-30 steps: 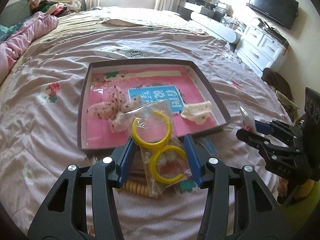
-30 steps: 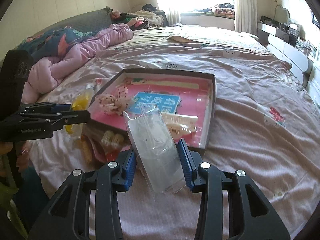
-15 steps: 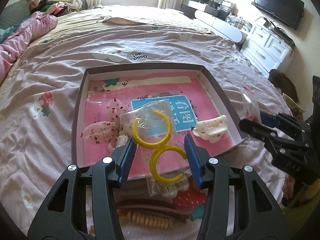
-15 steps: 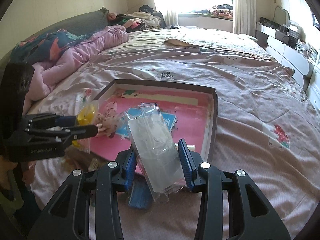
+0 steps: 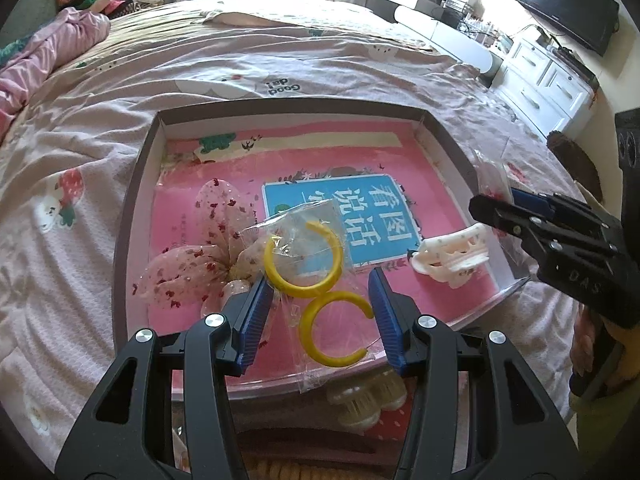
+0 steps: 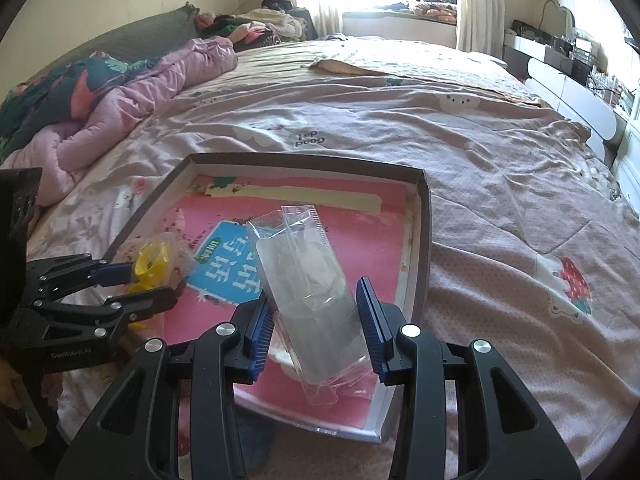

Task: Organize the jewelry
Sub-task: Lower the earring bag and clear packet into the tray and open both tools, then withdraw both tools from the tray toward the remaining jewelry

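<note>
We hold the left claw clenched on a clear bag with two yellow hoops; its pads pinch the bag's edges so the hoops hang flat between them. The right claw grips a clear packet, contents too faint to tell, its top leaning away from the claw. Both are over the tray, likely for setting down inside. Beyond the left claw's tips, to the left, lies a speckled bow; to the right, a white clip, just under the right claw. A comb lies below the left claw, outside the tray.
</note>
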A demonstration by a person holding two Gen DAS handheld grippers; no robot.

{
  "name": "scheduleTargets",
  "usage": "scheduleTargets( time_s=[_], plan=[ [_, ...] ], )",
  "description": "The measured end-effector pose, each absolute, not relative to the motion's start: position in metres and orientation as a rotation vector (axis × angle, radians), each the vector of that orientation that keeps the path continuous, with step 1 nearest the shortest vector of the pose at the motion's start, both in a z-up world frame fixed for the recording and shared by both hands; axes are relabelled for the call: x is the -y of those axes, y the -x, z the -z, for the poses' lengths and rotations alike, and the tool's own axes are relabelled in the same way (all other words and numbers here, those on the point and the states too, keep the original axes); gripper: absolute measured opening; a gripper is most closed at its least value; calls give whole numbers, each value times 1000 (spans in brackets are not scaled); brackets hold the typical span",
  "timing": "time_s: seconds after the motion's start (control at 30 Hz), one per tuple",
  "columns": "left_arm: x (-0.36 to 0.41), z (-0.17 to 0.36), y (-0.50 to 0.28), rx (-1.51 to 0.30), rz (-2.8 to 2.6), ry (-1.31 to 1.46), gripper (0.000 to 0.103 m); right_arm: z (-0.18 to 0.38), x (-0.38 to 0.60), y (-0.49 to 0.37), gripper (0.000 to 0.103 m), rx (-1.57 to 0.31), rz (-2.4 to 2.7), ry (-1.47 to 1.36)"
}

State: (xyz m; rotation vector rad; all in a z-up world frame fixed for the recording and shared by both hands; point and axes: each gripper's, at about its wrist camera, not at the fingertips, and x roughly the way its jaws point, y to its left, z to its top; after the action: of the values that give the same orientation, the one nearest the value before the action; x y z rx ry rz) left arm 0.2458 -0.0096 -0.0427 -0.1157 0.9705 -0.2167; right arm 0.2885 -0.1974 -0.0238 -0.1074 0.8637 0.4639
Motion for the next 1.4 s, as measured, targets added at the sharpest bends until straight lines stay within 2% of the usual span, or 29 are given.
scheduleTargets(
  time_s=[0.3,0.6,0.77,0.9,1.07,1.2,1.27,1.33,1.4],
  plan=[
    [4,49,-249,-978,209,122,42,41,192,-305,38,-904,-442,113],
    [1,46,-246,-964,203,124,54,49,190,-309,42,-921,-417,112],
    [-1,40,-241,-948,196,122,58,47,192,-303,56,-914,-417,98],
    [-3,36,-238,-939,196,129,61,41,196,-296,60,-899,-418,89],
    [-5,27,-230,-923,193,140,66,28,205,-282,74,-868,-413,72],
    [-8,18,-220,-901,185,149,79,16,212,-269,84,-837,-406,66],
    [-9,14,-216,-894,185,153,79,11,216,-263,88,-825,-402,64],
    [-10,10,-211,-886,174,152,89,6,218,-256,91,-815,-400,61],
    [-11,7,-205,-879,165,152,91,1,221,-248,93,-803,-397,58]
  ],
)
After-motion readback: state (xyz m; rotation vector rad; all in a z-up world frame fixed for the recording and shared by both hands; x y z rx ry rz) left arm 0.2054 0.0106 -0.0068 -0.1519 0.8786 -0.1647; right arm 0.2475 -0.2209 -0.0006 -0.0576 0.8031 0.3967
